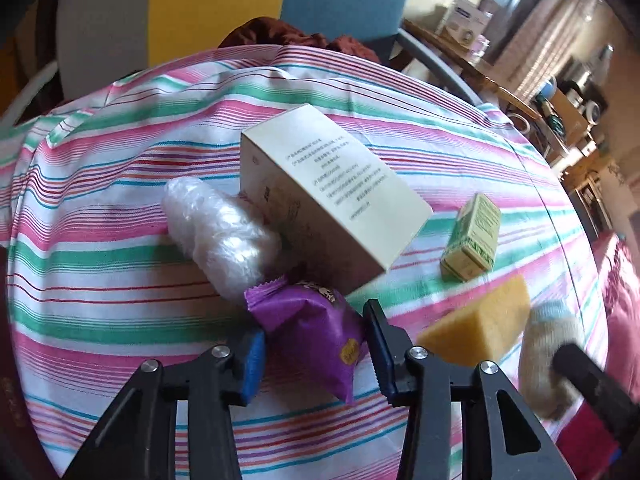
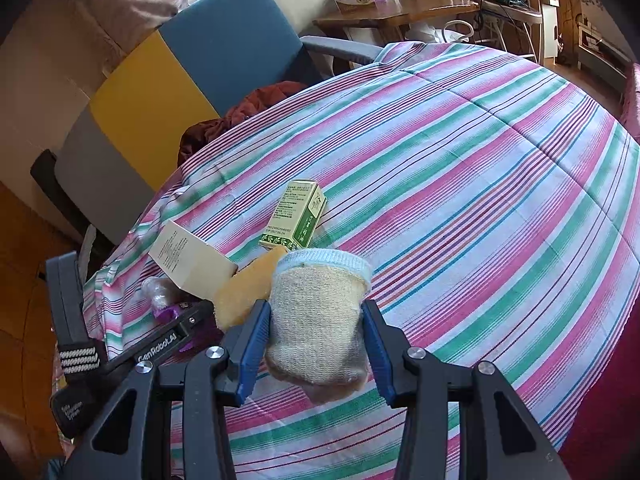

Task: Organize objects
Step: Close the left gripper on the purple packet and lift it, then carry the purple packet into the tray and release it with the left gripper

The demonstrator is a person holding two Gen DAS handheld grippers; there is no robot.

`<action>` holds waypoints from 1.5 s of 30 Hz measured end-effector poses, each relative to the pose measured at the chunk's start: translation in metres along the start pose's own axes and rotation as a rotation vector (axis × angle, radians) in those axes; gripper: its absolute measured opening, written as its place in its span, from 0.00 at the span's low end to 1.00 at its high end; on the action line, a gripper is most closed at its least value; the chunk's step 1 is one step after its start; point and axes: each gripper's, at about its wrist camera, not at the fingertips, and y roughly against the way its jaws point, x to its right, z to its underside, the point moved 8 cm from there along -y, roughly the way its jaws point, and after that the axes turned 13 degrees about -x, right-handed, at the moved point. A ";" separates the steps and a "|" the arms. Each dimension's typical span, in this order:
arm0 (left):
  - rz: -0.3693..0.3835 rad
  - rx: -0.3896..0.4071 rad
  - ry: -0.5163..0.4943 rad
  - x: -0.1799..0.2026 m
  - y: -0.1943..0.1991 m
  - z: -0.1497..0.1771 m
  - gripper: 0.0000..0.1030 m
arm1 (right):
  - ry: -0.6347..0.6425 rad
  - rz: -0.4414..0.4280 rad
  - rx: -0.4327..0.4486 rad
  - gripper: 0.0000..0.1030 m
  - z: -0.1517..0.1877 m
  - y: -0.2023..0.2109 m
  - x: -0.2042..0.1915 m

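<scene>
On the striped tablecloth [image 1: 100, 240] lie a purple snack packet [image 1: 316, 332], a bubble-wrapped roll [image 1: 224, 232], a large cream box [image 1: 332, 192], a small green box [image 1: 474, 240] and a yellow sponge [image 1: 480, 324]. My left gripper [image 1: 316, 356] is open, its jaws either side of the purple packet. My right gripper [image 2: 316, 344] is shut on a beige knitted glove with a pale blue cuff [image 2: 320, 320], held above the cloth. The glove also shows blurred in the left wrist view [image 1: 548, 352]. In the right wrist view the sponge [image 2: 244, 292], cream box [image 2: 192, 256] and green box [image 2: 296, 216] lie beyond the glove.
A blue, yellow and grey chair [image 2: 188, 64] with a dark red cloth [image 2: 248, 108] stands behind the table. A wooden shelf with boxes [image 2: 384, 4] is at the back. The right half of the cloth [image 2: 500, 200] holds no objects. A red cushion [image 1: 620, 300] lies right.
</scene>
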 end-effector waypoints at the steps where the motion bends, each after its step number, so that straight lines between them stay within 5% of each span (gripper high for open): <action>1: 0.013 0.003 -0.017 -0.001 0.002 0.007 0.43 | 0.002 0.000 0.000 0.45 0.000 0.000 0.000; 7: 0.057 0.030 -0.118 -0.009 0.019 0.058 0.43 | 0.014 0.016 -0.002 0.45 0.001 -0.001 -0.001; 14: 0.015 0.090 -0.173 -0.018 0.035 0.103 0.43 | 0.026 0.052 -0.019 0.45 0.002 -0.006 0.000; 27: -0.082 0.190 -0.271 -0.011 0.069 0.129 0.43 | 0.044 0.105 -0.062 0.45 0.005 -0.018 0.006; 45: -0.081 0.308 -0.193 -0.053 0.134 0.150 0.43 | 0.052 0.122 0.015 0.45 -0.001 -0.009 0.002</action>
